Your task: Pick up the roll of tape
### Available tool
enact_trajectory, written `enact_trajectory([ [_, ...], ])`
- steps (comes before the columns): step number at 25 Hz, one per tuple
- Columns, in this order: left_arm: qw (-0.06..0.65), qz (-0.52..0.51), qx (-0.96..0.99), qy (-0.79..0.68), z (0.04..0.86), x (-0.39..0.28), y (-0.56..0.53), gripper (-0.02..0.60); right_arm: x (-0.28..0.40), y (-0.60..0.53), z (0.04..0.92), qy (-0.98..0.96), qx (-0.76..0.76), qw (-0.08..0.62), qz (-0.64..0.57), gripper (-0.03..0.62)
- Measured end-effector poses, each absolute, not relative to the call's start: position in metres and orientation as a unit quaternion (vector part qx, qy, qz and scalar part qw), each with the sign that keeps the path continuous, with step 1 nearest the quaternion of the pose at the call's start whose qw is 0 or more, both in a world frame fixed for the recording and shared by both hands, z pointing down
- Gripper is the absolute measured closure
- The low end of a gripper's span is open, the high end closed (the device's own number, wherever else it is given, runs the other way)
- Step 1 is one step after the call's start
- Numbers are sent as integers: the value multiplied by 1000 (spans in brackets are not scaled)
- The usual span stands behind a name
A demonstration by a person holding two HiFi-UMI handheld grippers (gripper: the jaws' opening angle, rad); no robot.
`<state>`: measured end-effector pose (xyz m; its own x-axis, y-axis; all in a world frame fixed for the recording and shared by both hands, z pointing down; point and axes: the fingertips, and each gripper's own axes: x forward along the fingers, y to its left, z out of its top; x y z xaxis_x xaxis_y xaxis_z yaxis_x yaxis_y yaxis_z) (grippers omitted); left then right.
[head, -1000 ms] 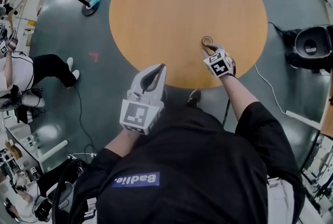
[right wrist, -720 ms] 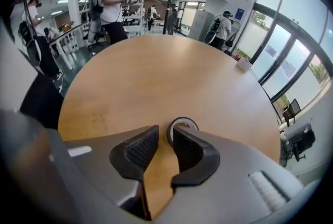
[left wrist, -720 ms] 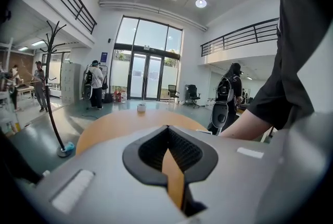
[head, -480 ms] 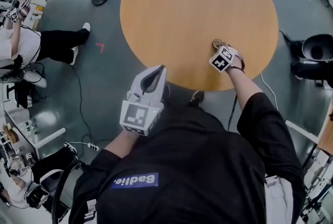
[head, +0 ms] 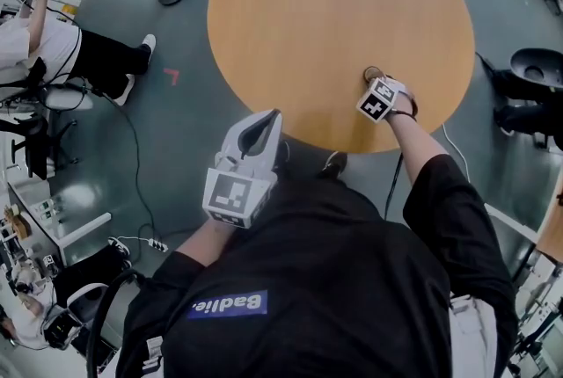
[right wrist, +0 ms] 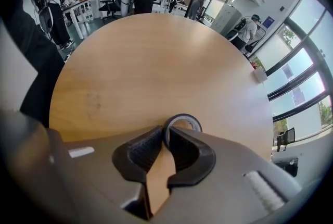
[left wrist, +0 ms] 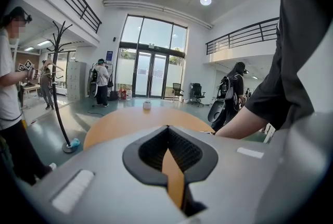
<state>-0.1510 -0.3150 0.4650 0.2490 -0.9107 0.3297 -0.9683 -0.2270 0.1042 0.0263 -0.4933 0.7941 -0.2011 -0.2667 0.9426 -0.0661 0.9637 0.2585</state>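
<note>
your right gripper (head: 371, 78) is at the near right part of the one round wooden table (head: 334, 7), its jaws closed on the near wall of the single roll of tape (head: 372, 71). in the right gripper view the right gripper (right wrist: 166, 132) pinches the dark rim while the roll of tape (right wrist: 183, 120) rests flat on the table (right wrist: 140, 61), its pale inner ring facing up.

your left gripper (head: 269, 114) hangs off the table's near edge, in front of your chest, over the grey floor. in its own view the left gripper (left wrist: 167, 129) has its jaws together with nothing between them.

a blue patch (head: 227, 304) on your black shirt reads "badlie." each of the two grippers carries a cube with black-and-white square markers, one on the right (head: 376, 100) and one on the left (head: 233, 192).

one small white object (right wrist: 260, 74) stands at the table's far edge, well apart from the roll.

a second ago the roll lay clear of the jaw tips, just ahead of them; now the tips cover most of it. the seated person (head: 53, 42) at the left has shifted toward the frame's top corner.
</note>
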Motion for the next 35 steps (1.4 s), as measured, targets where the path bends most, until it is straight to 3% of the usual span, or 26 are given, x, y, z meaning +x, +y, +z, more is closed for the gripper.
enact_trajectory([
  [13,123,77,822,-551,452,-135,-327,572,1,-448,719,-823,174,538,-56,546],
  [26,101,52,877,-468,440,-119,-328,572,-68,-374,530,-915,292,269,68,548],
  [35,93,51,907,-408,436,-105,-318,572,-69,-325,448,-917,364,121,108,548],
])
